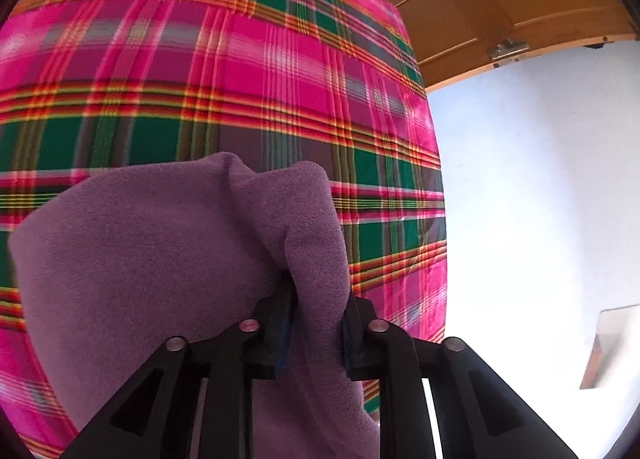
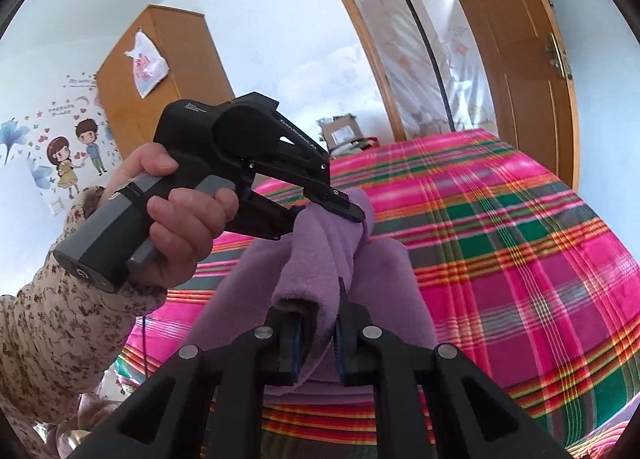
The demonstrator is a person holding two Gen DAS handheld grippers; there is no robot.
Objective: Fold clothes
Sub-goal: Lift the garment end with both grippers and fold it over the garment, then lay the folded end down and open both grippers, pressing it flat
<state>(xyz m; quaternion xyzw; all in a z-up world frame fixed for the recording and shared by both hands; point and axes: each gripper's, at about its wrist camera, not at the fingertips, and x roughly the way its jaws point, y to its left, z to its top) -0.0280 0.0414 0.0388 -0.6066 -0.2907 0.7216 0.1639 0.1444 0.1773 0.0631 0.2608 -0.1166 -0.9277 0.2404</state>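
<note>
Left wrist view: left hand-held gripper [image 1: 316, 323] narrow, pinching a bunched ridge of the purple cloth [image 1: 168, 259]. Pads look to be on the fabric, bite only at the tips.
Right wrist view: right hand-held gripper [image 2: 320, 335] narrow too, clamped on a rolled edge of the same cloth [image 2: 320, 259]. Left hand-held gripper [image 2: 340, 211] seen from outside, gripping another corner higher up; hand [image 2: 176, 215] on its handle, floral sleeve [image 2: 52, 339] below.
Cloth pos: hanging between both grips, over the plaid bed [image 2: 500, 243]. Whether the lower part touches the bed, can't tell; bulk is hidden behind the fingers.
Step (guess): bringing the held edge down to lay or fold on the bed.
Risk 1: left grip slips. Cause: thick fleece bunched between the pads, shallow bite; any slack in the squeeze and the corner drops.
Risk 2: crooked fold. Cause: grips sit at diff heights and the cloth is twisted between them, so edges won't line up on landing.
Risk 3: trapped creases. Cause: fabric is wadded at both pinch pts, not spread; laying it down as-is locks in the lumps.
Risk 4: lost sight. Cause: cloth fills both lenses near the fingers, so edge alignment is hard to check.
Risk 5: bed sheet drag. Cause: fingertips low and near the plaid could snag it.
</note>
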